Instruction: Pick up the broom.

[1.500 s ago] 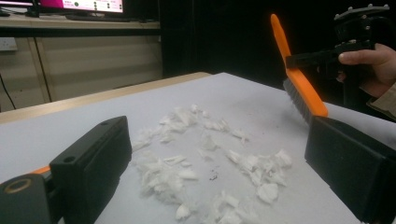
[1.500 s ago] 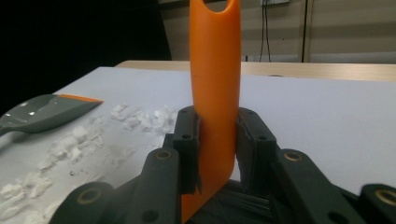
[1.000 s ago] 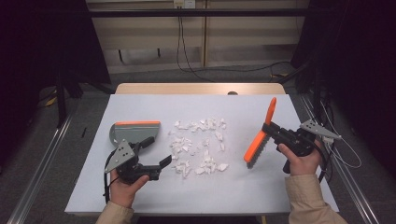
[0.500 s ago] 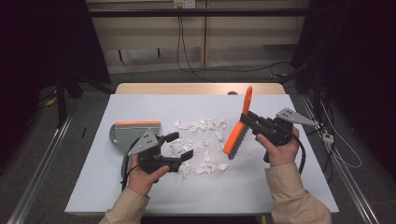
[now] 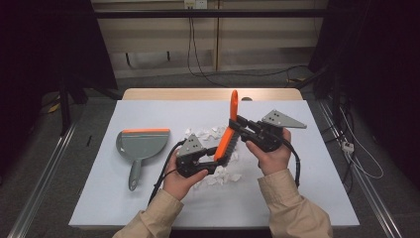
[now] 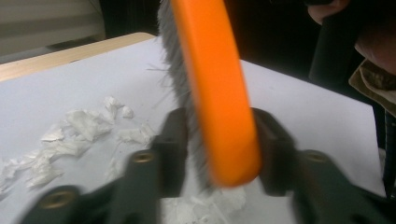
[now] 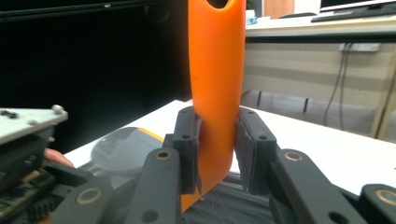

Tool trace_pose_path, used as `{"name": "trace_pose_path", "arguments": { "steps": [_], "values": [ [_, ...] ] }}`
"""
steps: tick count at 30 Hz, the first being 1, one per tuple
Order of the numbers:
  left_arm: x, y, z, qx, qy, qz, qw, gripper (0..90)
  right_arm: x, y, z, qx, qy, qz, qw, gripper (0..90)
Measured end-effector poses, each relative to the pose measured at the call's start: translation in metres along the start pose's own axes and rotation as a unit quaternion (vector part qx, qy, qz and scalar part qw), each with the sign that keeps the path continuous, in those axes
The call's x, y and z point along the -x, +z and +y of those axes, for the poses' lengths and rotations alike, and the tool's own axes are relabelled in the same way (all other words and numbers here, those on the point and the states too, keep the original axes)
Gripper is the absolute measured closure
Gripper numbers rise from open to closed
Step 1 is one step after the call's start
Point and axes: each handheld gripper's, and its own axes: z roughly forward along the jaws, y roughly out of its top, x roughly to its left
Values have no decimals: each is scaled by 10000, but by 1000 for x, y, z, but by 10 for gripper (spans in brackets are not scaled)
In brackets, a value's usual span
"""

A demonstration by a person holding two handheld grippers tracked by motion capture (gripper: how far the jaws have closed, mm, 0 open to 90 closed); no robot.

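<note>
Jaws of the right gripper were clamped on the orange handle of the brush; jaws of the left gripper had just been closing and sat on either side of the brush head, pads against it. Brush: orange plastic back, grey bristles, handle end pointing up, held tilted above the torn white paper scraps at mid-table. Grey dustpan with an orange lip lay flat to the left, apart.
</note>
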Motion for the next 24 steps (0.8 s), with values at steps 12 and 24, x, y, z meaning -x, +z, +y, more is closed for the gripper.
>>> {"name": "trace_pose_path", "arguments": {
  "steps": [12,24],
  "values": [
    [-8,-13,-3,190,-160,679,9974,701,-9,14,-2,3,267,-57,9996,561],
    [-9,-21,-1,549,-100,1315,9898,704,-32,37,-27,-242,1103,-90,9936,350]
  ]
}}
